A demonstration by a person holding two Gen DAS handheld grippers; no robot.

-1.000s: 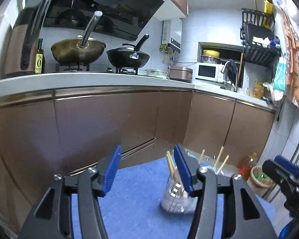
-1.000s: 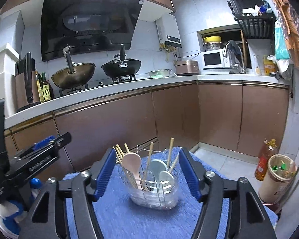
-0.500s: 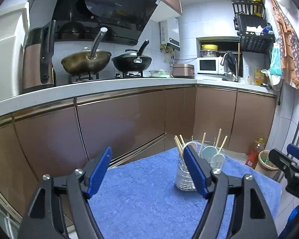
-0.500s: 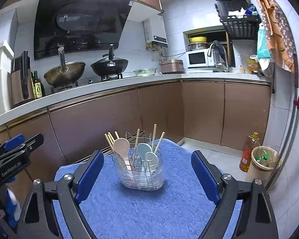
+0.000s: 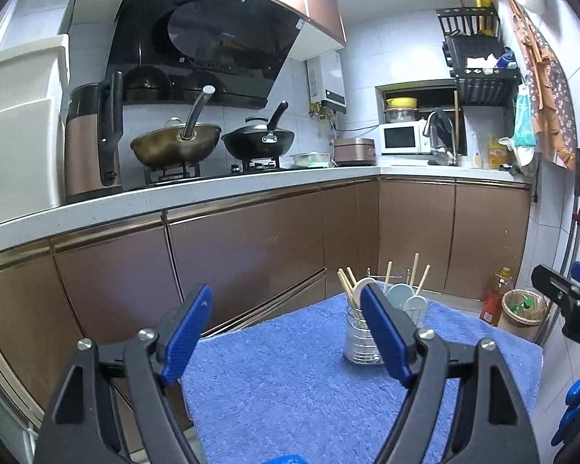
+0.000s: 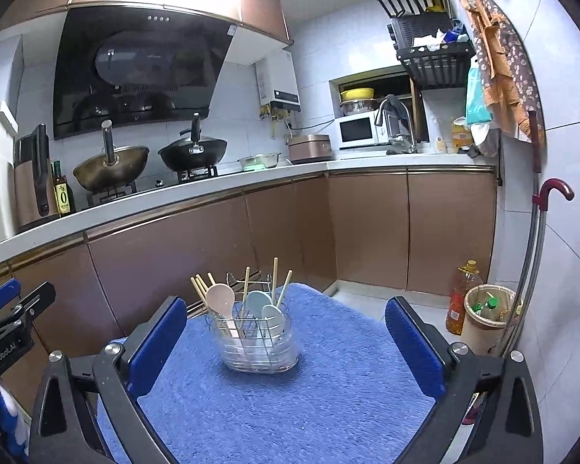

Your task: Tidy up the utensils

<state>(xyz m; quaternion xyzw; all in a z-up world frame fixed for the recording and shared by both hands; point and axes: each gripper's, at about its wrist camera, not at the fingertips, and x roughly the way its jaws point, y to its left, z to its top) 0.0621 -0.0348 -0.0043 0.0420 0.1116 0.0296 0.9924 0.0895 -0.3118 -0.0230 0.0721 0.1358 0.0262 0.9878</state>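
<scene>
A clear utensil holder (image 6: 257,342) with a wire rack stands on a blue towel (image 6: 290,406). It holds wooden chopsticks (image 6: 199,288), a pink spoon (image 6: 220,299) and pale blue spoons (image 6: 257,301). My right gripper (image 6: 286,309) is drawn back from it, its jaws opening wide with nothing between them. In the left wrist view the holder (image 5: 361,342) sits partly behind the right finger (image 5: 384,332). My left gripper (image 5: 286,301) is also apart from it, its jaws opening and empty. Each gripper shows at the edge of the other's view.
A white counter (image 6: 212,197) over brown cabinets carries two woks (image 6: 112,166), a kettle (image 6: 33,181) and a microwave (image 6: 357,131). On the floor at the right stand an oil bottle (image 6: 462,295) and a bin (image 6: 487,319). A red-handled cane (image 6: 537,232) leans on the wall.
Both grippers have drawn back from the utensil holder, which now looks smaller and farther off. Both pairs of jaws have spread wider.
</scene>
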